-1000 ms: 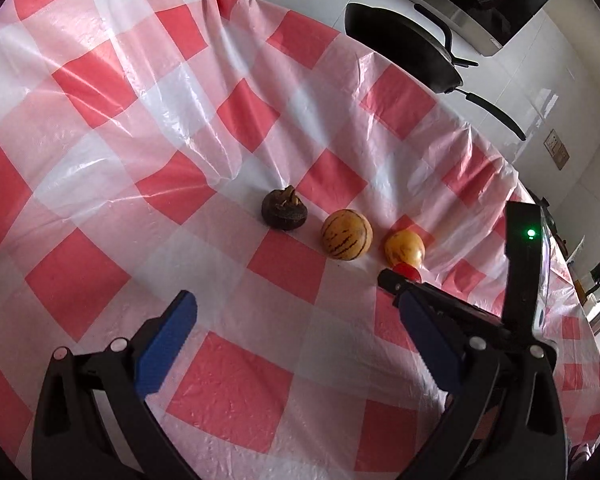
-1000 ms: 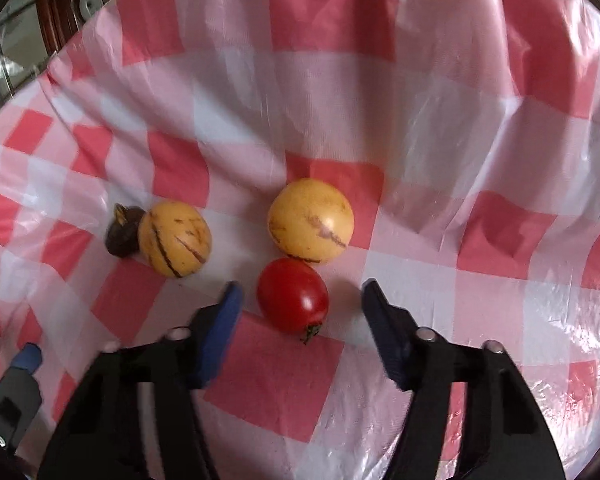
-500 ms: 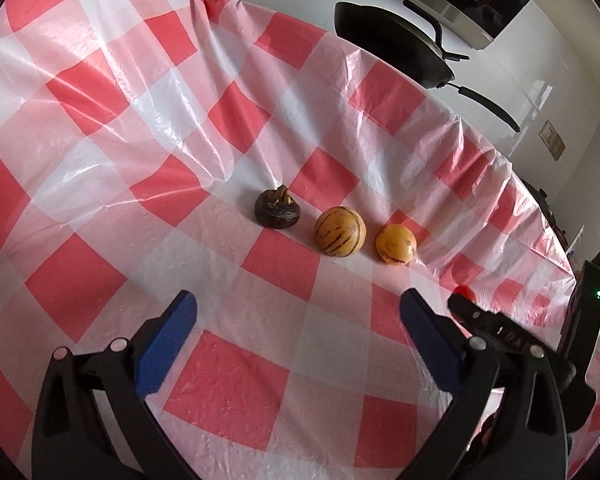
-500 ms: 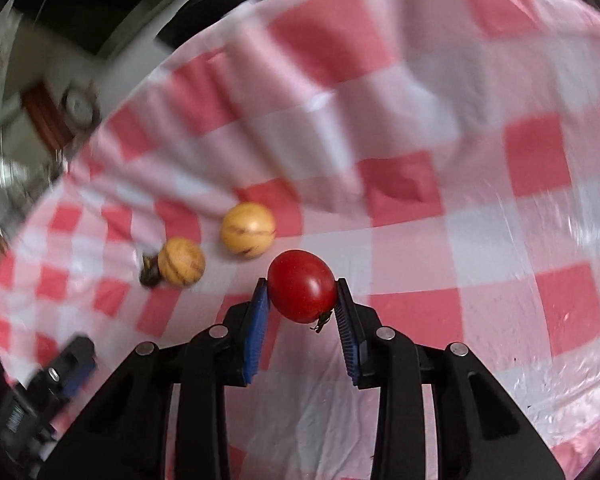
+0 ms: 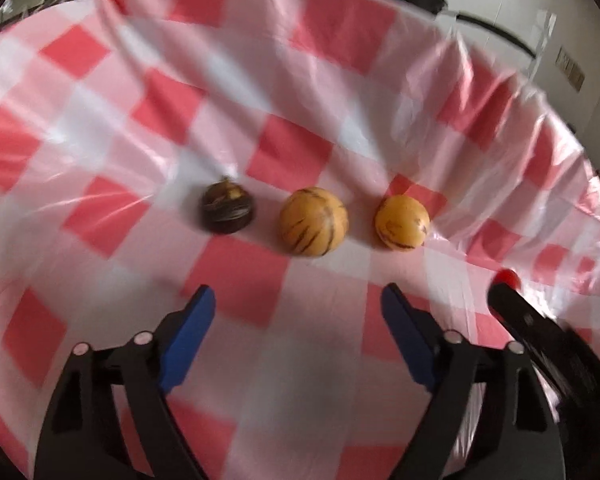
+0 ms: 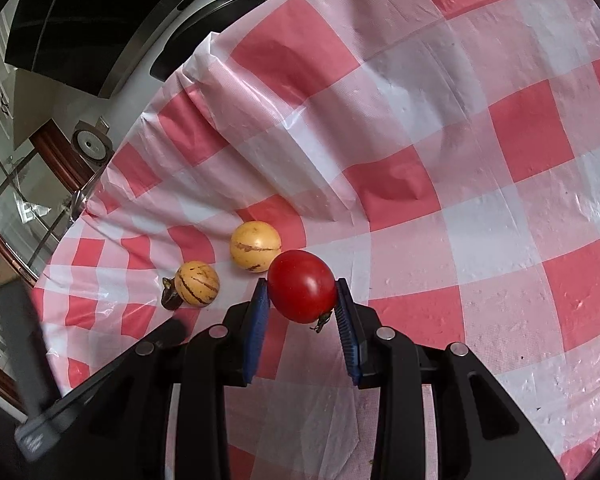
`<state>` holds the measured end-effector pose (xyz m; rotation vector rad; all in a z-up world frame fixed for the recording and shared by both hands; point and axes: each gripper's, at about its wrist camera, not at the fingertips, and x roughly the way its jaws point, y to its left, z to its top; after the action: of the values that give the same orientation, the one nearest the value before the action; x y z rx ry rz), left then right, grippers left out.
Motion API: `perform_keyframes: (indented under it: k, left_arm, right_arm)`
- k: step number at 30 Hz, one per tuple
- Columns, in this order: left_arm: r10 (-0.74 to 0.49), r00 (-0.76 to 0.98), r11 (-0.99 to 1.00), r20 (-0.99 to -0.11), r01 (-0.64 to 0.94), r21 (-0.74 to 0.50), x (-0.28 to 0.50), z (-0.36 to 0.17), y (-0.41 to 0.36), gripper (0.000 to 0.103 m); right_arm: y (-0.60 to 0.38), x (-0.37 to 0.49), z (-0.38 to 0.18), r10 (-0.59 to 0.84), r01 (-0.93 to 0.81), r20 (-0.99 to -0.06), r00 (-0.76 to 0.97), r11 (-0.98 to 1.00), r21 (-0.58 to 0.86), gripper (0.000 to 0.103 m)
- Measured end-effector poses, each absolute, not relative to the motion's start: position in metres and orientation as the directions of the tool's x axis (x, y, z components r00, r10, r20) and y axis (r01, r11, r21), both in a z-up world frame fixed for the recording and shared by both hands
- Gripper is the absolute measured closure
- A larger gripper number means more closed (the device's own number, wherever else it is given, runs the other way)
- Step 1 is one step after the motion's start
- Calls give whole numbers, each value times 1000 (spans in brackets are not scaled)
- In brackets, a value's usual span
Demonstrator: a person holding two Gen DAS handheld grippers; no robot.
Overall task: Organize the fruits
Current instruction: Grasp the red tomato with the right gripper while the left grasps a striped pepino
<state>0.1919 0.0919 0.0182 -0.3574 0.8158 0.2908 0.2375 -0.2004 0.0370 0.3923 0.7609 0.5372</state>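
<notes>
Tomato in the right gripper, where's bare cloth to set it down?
The checked cloth lies bare right of and beyond the tomato. It is crowded to its left, where two yellow striped fruits and a dark fruit sit in a row.

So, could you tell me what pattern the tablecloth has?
Red, pink and white checks on the tablecloth, clearest in the right wrist view.

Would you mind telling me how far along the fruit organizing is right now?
Done: three fruits sit in a row on the cloth: dark fruit, striped fruit, yellow fruit. In hand: the right gripper is shut on the tomato, off the cloth. The left gripper, empty, has just been closing. Left: placing the tomato.
</notes>
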Motion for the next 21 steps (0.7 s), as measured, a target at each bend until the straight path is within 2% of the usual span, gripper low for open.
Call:
perform_keyframes:
  k: [3,5,8,10,14,21]
  left_arm:
    - [155,625,907,-765,-398,-141,216,15,87,30]
    - [201,610,906,-767,-414,-92,231,16,87,31]
    - [237,573,904,-785,-426,-39,249,10,90,40]
    - [236,561,912,-794,-410,-19,253,8,90,57]
    - [194,594,923,-781,-380,-60,230,14,88,57]
    - [188,706,919,-683,-372,-132,122,38,99,57]
  right_arm:
    - [-201,237,37,589,-315,-540,601,796,518,69]
    - [-202,237,37,591,-317,-541,598,795,518,69]
    - [-201,236,37,593,-321,-545,593,795,515,69]
    - [-200,237,37,594,-322,-545,592,794,516,69]
    - [-200,237,37,596,-322,-542,593,792,519,69]
    - [-202,234,36,594,-320,-539,597,792,520,69]
